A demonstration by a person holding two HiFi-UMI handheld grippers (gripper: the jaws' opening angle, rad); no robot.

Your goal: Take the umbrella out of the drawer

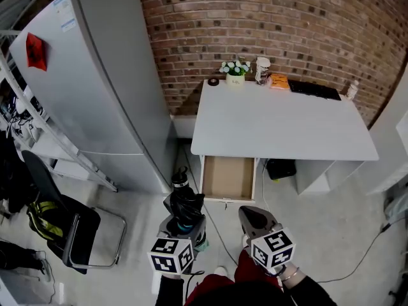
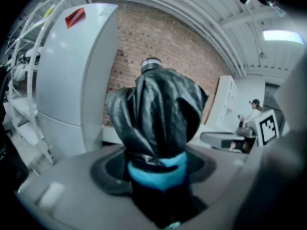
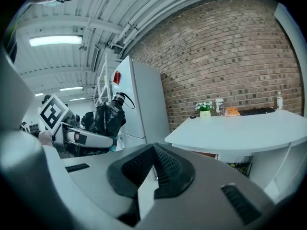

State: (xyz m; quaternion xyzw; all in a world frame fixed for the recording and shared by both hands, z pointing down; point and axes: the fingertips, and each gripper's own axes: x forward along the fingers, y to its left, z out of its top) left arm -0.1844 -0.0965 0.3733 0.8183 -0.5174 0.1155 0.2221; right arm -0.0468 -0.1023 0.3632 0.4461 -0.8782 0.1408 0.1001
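Observation:
A folded black umbrella with a blue band stands upright between the jaws of my left gripper, which is shut on it, in front of the open, empty-looking wooden drawer. In the left gripper view the umbrella fills the middle, clamped near its blue band in the left gripper. My right gripper is beside it on the right, shut with nothing between its pads. From the right gripper view, the umbrella shows at the left.
The drawer hangs under a white table carrying a flower pot, a cup and a keyboard. A tall grey fridge stands at the left, a black chair at the lower left. A cable lies on the floor.

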